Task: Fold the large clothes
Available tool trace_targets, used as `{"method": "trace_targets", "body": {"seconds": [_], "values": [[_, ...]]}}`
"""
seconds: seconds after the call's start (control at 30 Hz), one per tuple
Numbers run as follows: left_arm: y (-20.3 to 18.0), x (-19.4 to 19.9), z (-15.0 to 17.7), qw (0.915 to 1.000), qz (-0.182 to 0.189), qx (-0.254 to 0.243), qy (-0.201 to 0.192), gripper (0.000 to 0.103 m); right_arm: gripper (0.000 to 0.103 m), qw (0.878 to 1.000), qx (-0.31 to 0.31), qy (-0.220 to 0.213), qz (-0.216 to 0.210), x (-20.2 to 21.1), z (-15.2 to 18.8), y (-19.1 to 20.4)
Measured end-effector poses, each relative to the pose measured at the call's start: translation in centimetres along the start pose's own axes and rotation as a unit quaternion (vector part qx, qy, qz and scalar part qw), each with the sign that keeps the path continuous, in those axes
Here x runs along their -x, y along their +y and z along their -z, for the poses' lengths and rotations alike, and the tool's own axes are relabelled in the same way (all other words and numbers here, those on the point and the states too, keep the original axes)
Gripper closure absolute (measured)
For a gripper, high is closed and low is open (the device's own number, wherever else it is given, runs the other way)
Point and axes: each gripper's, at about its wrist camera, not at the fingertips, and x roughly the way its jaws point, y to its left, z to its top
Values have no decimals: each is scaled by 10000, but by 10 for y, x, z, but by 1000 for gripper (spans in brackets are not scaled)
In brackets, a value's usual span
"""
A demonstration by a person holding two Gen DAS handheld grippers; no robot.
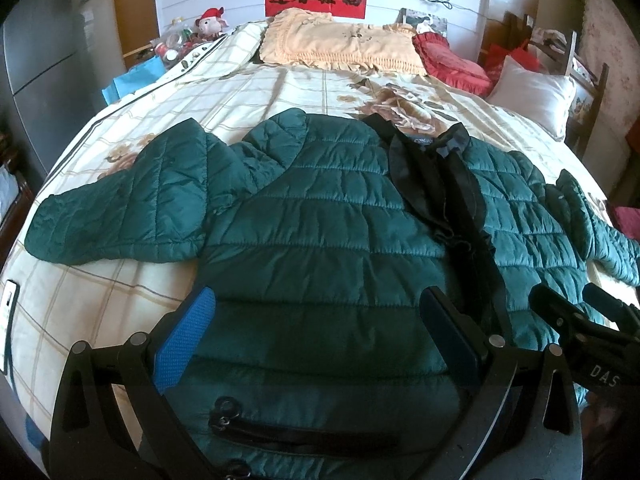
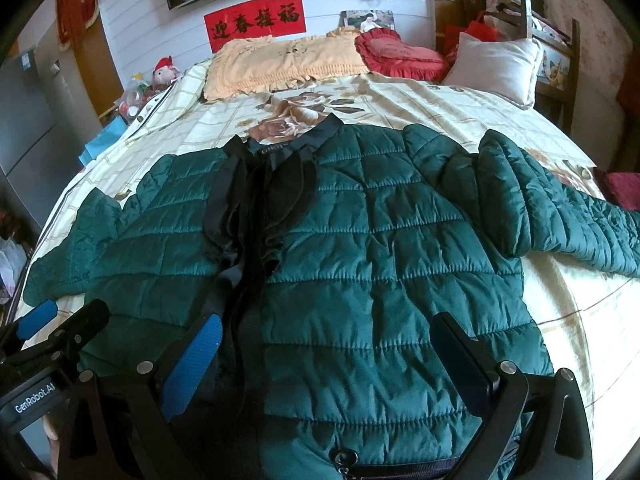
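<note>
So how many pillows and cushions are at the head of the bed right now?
3: a peach frilled pillow in the middle by the wall, a red ruffled cushion to its right, and a white pillow at the far right edge. More may lie hidden behind them.

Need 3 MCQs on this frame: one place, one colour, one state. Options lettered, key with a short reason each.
1. Where does the jacket lie?
A. spread front-up on the bed
B. hung on the chair
C. on the floor

2. What colour is the frilled cushion beside the beige pillow?
A. blue
B. red
C. black

3. How stand the left gripper and the right gripper?
A. both shut on a sleeve
B. left shut, right open
C. both open

Key: 1 A, both views show it flat on the floral bedspread, sleeves out to the sides. 2 B, it is red with ruffled edges at the head of the bed. 3 C, each pair of fingers is spread wide over the hem with nothing clamped.
</note>
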Motion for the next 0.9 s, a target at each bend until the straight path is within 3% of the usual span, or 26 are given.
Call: {"method": "trace_targets", "body": {"seconds": [0.9], "values": [[43,5,-8,9994,-269,212,3,0,0,9999,166,18,-29,-4,-1,14]]}}
